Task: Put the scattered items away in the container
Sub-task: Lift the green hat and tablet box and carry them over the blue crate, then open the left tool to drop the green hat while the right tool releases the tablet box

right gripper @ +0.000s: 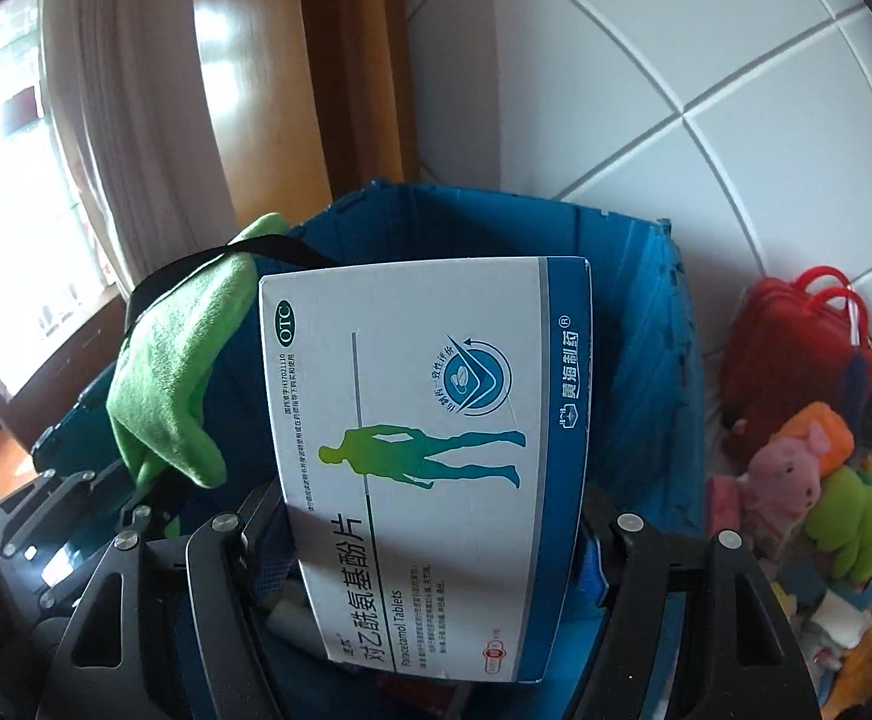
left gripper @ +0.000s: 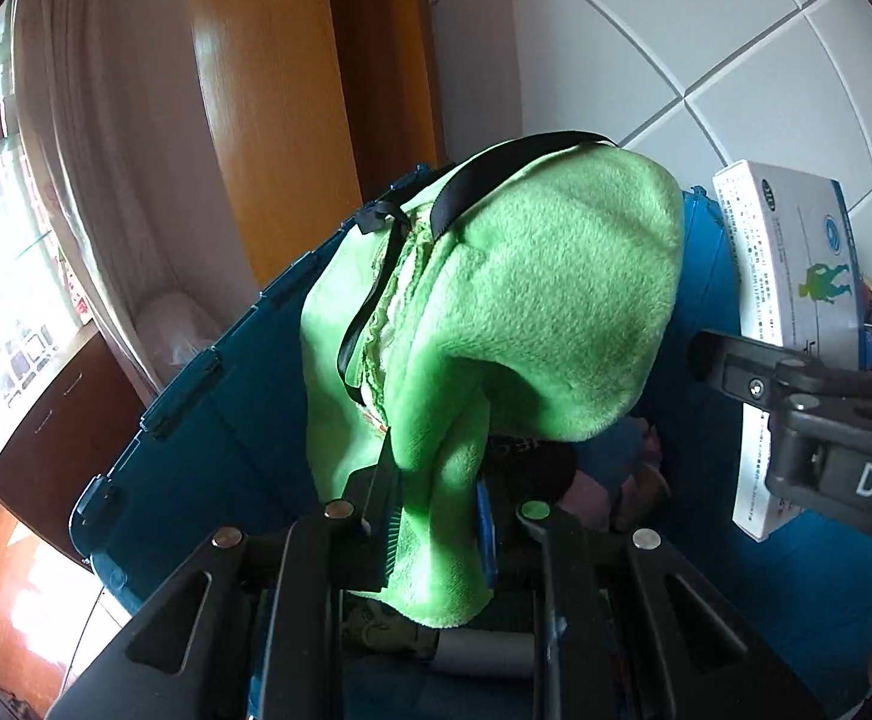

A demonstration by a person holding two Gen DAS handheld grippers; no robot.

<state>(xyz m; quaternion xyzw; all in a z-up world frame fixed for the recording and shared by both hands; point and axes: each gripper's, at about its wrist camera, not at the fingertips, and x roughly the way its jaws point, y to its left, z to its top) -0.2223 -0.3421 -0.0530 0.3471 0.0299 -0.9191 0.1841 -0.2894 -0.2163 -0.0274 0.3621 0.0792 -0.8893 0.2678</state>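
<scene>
Container [right gripper: 634,324] lay just beyond and below both grippers: left gripper [left gripper: 436,516] pinched narrow on green cloth [left gripper: 532,300], right gripper [right gripper: 436,516] clamped wide across tablet box [right gripper: 424,420].

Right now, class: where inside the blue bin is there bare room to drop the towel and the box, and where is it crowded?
Free: along the blue bin's far and right walls. Crowded: the bin bottom near the grippers, and the toy pile outside on the right.
</scene>
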